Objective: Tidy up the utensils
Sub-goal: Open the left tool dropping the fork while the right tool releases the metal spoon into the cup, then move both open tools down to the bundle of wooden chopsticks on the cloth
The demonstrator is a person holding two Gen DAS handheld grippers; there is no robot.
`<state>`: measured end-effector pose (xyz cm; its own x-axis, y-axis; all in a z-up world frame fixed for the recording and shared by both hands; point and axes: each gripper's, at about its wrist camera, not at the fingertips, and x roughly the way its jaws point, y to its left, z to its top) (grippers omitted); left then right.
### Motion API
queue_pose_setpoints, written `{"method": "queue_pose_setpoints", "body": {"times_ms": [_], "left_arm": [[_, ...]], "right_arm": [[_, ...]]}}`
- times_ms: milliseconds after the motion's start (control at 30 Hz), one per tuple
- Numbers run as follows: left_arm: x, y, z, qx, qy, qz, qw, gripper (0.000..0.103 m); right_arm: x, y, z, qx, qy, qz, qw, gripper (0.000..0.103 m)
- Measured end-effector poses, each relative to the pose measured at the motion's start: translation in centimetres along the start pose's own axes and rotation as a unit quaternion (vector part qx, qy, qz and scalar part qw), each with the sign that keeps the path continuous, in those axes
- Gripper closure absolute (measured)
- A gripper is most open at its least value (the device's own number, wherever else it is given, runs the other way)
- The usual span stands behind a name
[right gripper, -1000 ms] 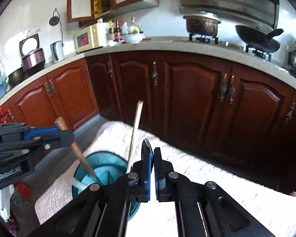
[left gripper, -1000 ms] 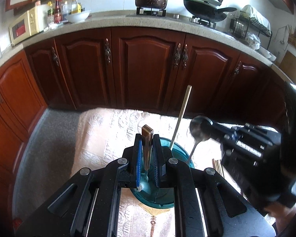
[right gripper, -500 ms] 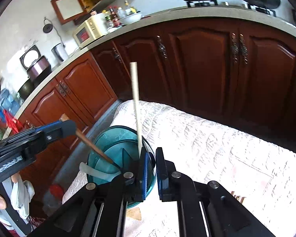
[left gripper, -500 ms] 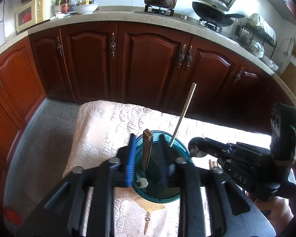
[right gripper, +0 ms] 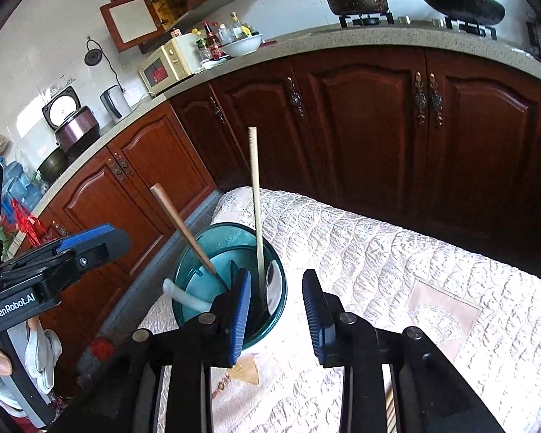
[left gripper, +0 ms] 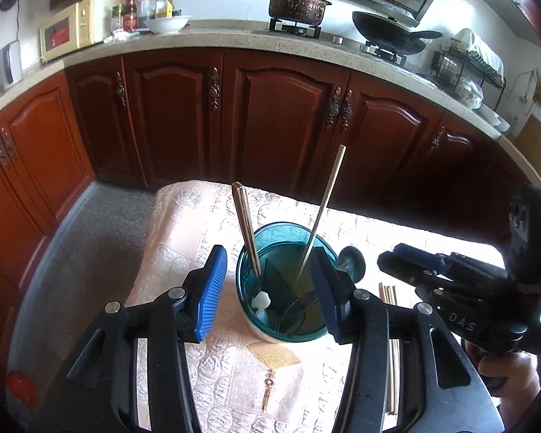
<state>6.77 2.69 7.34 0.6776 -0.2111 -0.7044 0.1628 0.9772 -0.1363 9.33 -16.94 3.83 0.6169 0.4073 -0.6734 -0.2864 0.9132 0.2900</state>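
A teal cup (left gripper: 285, 328) (right gripper: 184, 270) stands on a cream tablecloth (left gripper: 184, 223). Brown chopsticks (left gripper: 245, 227) (right gripper: 182, 225), a long pale stick (left gripper: 324, 209) (right gripper: 255, 195), a white handle (left gripper: 261, 303) (right gripper: 184, 296) and a metal spoon (left gripper: 351, 263) (right gripper: 272, 285) lean inside it. My left gripper (left gripper: 268, 256) (right gripper: 104, 238) straddles the cup, its jaws opening, touching nothing. My right gripper (right gripper: 277, 276) (left gripper: 389, 258) hovers at the cup's right rim, jaws opening, with the spoon free between them.
More chopsticks (left gripper: 389, 292) lie on the cloth right of the cup. Dark wooden cabinets (left gripper: 281, 122) run behind the table under a stone counter (left gripper: 198, 39) with a pot, a wok and a microwave. Grey floor (left gripper: 90, 238) lies left of the table.
My left jaws have opened off the brown chopsticks, which now lean in the cup. My right gripper has lowered the spoon into the cup and its jaws have parted.
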Motion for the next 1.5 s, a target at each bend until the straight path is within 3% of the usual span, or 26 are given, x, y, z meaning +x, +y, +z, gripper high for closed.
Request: {"method": "queue_pose_setpoints", "body": {"times_ms": [200, 600, 1500], "left_arm": [[-1.0, -1.2, -1.4, 0.007, -0.006, 0.010, 0.9999, 0.055], [-2.1, -4.7, -3.9, 0.033, -0.020, 0.016, 0.9991, 0.054], [0.9, -13.4, -8.4, 0.082, 0.023, -0.031, 0.9959, 0.054]], "right_arm": [[-2.4, 0.4, -1.5, 0.011, -0.029, -0.027, 0.999, 0.061], [-6.3, -1.3, -4.7, 0.031, -0.038, -0.087, 0.995, 0.058], [-11.7, -9.6, -12.8, 0.110, -0.015, -0.175, 0.978, 0.057]]}}
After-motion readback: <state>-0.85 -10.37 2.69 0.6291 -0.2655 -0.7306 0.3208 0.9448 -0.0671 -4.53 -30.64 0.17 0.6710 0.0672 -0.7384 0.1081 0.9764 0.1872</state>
